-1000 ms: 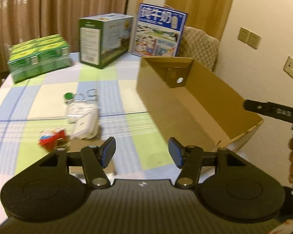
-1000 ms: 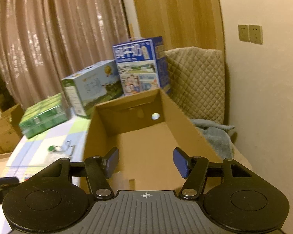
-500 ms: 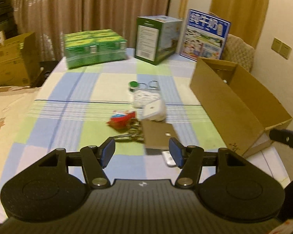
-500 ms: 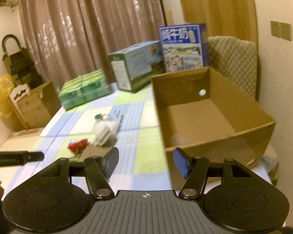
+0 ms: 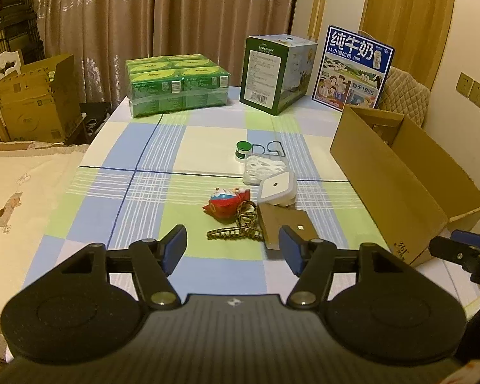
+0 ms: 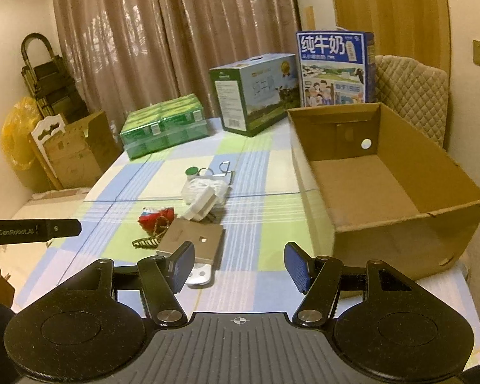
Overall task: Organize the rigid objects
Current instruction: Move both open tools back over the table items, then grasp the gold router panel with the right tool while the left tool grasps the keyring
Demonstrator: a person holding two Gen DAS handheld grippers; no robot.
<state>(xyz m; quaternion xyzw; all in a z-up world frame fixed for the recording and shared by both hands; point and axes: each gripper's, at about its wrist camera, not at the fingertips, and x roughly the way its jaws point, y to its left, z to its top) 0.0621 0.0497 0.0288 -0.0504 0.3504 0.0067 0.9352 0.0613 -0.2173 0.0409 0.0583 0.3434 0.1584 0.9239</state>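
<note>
Both cameras have been drawn back from the cardboard box [image 6: 384, 192], so that the whole checked tablecloth [image 5: 144, 192] is now taken in instead of the box wall alone; the box is seen to be empty, which suggests sorting has not yet begun and a first pick is being lined up. The box stands at the table's right edge, well apart from the milk cartons at the far end. The left gripper [image 5: 233, 245] is held released, nothing between its blue pads, and the right gripper [image 6: 239, 267] is likewise spread and empty.

The small objects lie clustered mid-table, left of the box: a flat brown card [image 5: 284, 225], a white plug adapter [image 5: 276, 188] touching a bundle of white cord [image 5: 262, 166], a red toy [image 5: 227, 200], a gold hair claw [image 5: 236, 228] and a green-capped bottle [image 5: 242, 149]. A white piece [image 6: 201, 276] is partly covered by the card – its kind cannot be made out.
</note>
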